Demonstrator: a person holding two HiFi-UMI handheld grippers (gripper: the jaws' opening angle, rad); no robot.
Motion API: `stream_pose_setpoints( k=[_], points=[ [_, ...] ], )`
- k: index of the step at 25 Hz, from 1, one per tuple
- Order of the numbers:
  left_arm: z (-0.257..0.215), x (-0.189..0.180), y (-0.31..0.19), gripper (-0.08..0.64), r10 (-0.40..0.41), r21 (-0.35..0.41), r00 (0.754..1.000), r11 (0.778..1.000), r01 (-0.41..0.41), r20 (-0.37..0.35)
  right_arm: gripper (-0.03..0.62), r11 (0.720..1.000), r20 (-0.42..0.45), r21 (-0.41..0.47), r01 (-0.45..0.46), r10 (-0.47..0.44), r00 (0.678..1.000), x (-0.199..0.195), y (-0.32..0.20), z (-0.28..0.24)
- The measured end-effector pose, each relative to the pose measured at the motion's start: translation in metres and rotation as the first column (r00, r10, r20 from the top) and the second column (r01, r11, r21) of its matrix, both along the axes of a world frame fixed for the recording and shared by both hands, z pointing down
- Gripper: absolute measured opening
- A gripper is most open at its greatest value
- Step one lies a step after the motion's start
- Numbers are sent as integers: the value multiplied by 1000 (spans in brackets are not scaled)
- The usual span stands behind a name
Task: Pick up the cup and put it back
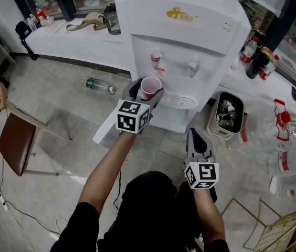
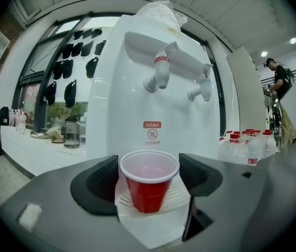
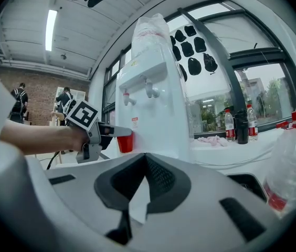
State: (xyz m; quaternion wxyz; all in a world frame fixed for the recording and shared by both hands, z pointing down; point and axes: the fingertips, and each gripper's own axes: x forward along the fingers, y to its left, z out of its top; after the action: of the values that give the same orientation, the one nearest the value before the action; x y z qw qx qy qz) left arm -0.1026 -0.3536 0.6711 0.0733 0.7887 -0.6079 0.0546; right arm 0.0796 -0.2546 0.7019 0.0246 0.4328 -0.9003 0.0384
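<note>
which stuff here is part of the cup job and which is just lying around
Job: cup, left tongs shut on it, dispenser, its tray.
Lying about: floor bottle, chair, bin, jugs; right tongs shut and empty.

The grey floor [image 1: 59,109] carries a water dispenser [image 1: 190,41], a chair [image 1: 16,143], a bin [image 1: 226,117] — and a bottle [image 1: 97,85] lying flat.
</note>
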Motion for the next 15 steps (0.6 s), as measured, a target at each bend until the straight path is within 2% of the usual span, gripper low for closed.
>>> stream_pose_setpoints(
  k=[4, 15],
  points=[
    [0, 0, 1, 350, 4, 1, 1000, 1000, -4, 6, -6, 1000, 0, -2, 0, 0, 1000, -2, 0, 0],
    [-24, 2, 11, 357, 7, 67, 1000, 998, -8, 17, -6, 1000, 3, 1, 1, -1, 1000, -4, 1, -1]
  ],
)
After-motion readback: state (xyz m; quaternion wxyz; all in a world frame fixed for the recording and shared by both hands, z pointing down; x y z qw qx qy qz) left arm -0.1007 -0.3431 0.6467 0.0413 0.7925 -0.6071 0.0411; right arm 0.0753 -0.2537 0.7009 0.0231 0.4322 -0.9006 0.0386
